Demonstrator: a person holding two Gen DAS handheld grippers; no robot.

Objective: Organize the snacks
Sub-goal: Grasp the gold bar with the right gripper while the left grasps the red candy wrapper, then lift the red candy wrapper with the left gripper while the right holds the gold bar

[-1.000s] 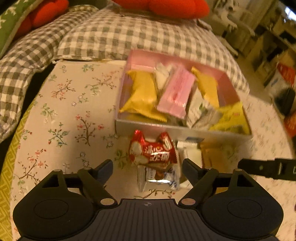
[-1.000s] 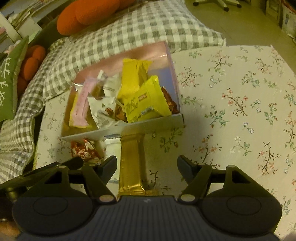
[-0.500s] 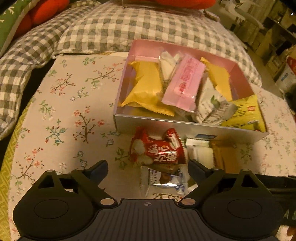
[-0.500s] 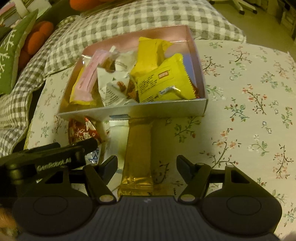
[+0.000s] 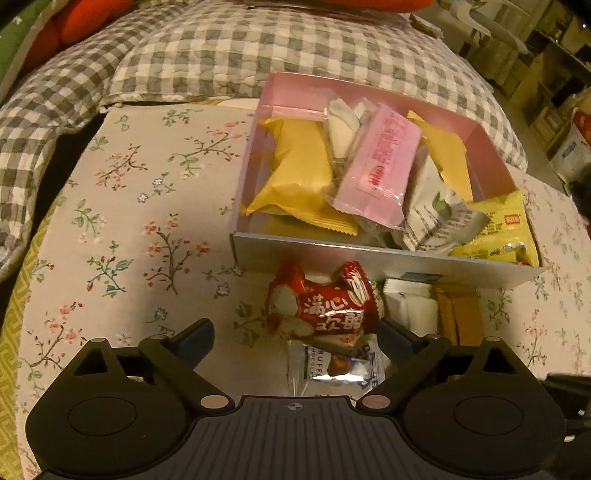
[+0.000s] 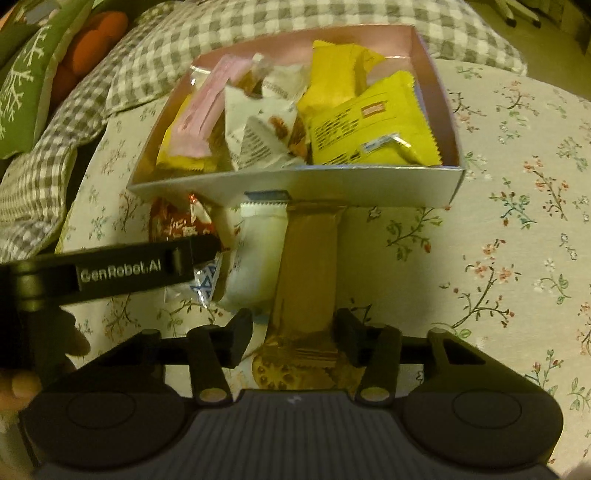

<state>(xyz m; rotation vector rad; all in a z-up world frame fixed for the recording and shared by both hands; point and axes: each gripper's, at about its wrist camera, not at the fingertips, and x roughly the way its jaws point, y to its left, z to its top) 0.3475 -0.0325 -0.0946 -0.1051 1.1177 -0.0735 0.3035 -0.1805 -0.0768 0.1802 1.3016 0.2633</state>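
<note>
A pink box (image 5: 491, 151) (image 6: 436, 88) holds several snack packets on the floral cloth. In front of it lie a red packet (image 5: 325, 306) (image 6: 173, 225), a clear-and-blue chocolate packet (image 5: 332, 365), a white packet (image 5: 410, 310) (image 6: 255, 266) and a long gold bar (image 6: 310, 273) (image 5: 465, 314). My left gripper (image 5: 295, 332) is open, with the red packet between its fingers, nearer the right one. My right gripper (image 6: 293, 334) has narrowed around the gold bar's near end, its fingers at the bar's sides. The left gripper's arm (image 6: 110, 269) crosses the right wrist view.
Grey checked cushions (image 5: 221, 48) (image 6: 33, 192) lie behind and left of the box. A green pillow (image 6: 26, 92) and orange cushions (image 5: 85, 22) sit beyond. The floral cloth (image 6: 517, 240) spreads to the right. Boxes and bags (image 5: 569, 147) stand on the floor far right.
My right gripper's jaws have closed in from wide open to the sides of the gold bar. Both grippers have moved forward toward the snacks, and the left gripper has come further into the right wrist view.
</note>
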